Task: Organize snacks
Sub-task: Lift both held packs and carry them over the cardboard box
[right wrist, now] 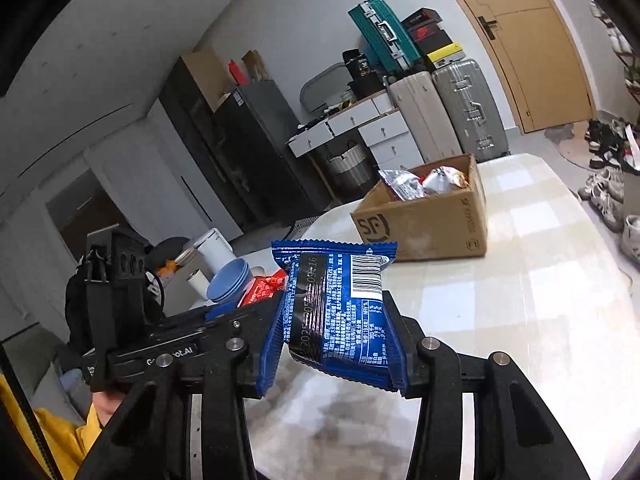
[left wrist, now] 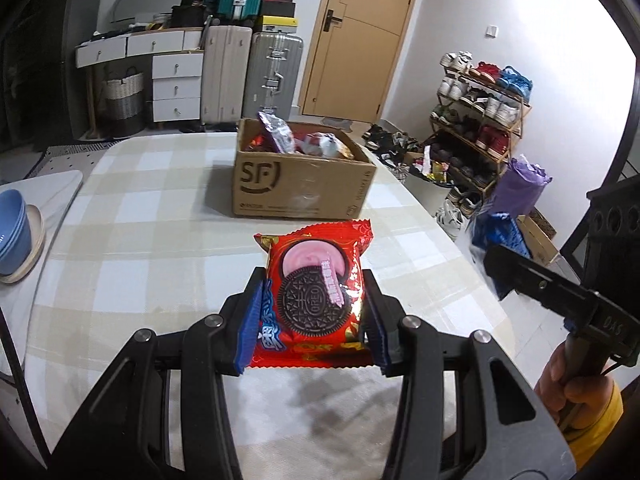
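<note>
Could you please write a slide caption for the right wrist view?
Right gripper holds a blue snack packet above the checked table, facing the cardboard box of snacks.

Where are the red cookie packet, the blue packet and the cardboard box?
red cookie packet (left wrist: 316, 296): left wrist view, printed cookie.
blue packet (right wrist: 340, 312): right wrist view, back panel.
cardboard box (left wrist: 296, 192): left wrist view, front wall.

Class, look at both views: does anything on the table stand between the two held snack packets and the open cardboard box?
Nothing visible: only bare checked tablecloth lies between the red packet, the blue packet and the box.
</note>
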Motion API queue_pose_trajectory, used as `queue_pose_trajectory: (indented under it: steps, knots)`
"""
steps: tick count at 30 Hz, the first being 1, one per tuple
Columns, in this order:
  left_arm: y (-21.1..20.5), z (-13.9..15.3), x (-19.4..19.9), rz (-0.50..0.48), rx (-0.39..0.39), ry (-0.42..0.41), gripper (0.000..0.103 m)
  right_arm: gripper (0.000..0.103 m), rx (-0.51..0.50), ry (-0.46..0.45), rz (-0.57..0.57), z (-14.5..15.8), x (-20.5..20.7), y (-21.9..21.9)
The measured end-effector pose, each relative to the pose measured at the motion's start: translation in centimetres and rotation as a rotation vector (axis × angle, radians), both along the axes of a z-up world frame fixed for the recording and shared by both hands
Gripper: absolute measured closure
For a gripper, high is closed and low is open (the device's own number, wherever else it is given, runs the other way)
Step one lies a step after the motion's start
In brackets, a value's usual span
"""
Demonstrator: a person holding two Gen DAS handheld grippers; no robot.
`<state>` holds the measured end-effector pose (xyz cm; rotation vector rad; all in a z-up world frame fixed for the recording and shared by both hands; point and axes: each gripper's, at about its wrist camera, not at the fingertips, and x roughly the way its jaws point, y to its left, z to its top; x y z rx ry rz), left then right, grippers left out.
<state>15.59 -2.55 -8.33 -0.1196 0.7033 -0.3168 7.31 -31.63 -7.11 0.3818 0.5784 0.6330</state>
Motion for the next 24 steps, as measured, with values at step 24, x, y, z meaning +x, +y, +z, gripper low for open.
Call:
queue_pose_trajectory:
  steps: [24]
  knots:
    - [1.0,-0.2,0.5,0.022,0.023,0.018,0.061,0.058,0.002,-0.025,0.037,-0.2,2.6,1.8]
